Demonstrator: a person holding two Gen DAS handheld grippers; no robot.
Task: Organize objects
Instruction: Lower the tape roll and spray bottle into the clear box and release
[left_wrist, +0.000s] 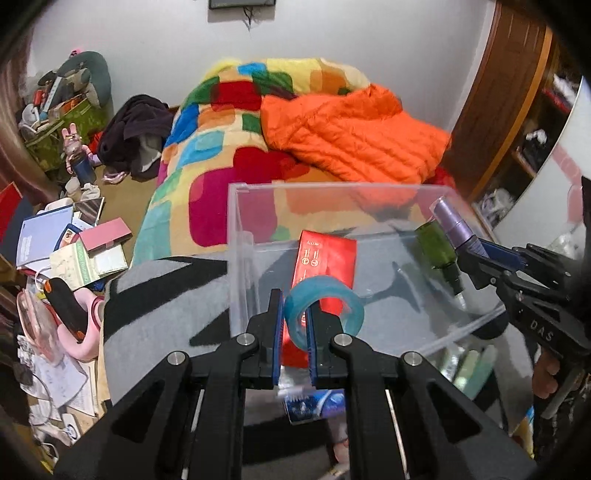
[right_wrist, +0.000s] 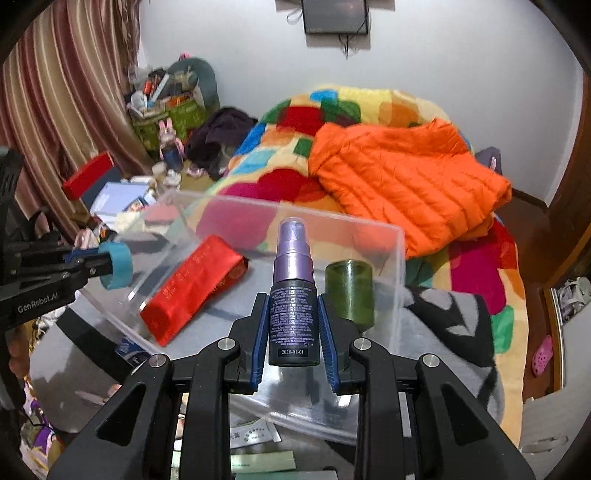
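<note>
A clear plastic box (left_wrist: 236, 236) (right_wrist: 400, 258) stands on the bed. A red packet (left_wrist: 325, 258) (right_wrist: 192, 288) and a green bottle (left_wrist: 437, 245) (right_wrist: 351, 291) lie inside it. My left gripper (left_wrist: 295, 314) (right_wrist: 99, 264) is shut on the rim of a blue tape roll (left_wrist: 325, 306) (right_wrist: 118, 266), held over the box's near left edge. My right gripper (right_wrist: 293, 314) (left_wrist: 467, 251) is shut on a dark spray bottle with a purple cap (right_wrist: 293, 288) (left_wrist: 454, 225), held over the box beside the green bottle.
The box rests on a grey and black cloth (left_wrist: 155, 299) (right_wrist: 454, 321) over a multicoloured blanket (left_wrist: 214, 147). An orange jacket (left_wrist: 351, 136) (right_wrist: 402, 184) lies behind. Books and clutter (left_wrist: 74, 243) cover the floor at left. Packets (right_wrist: 258, 435) lie below the box.
</note>
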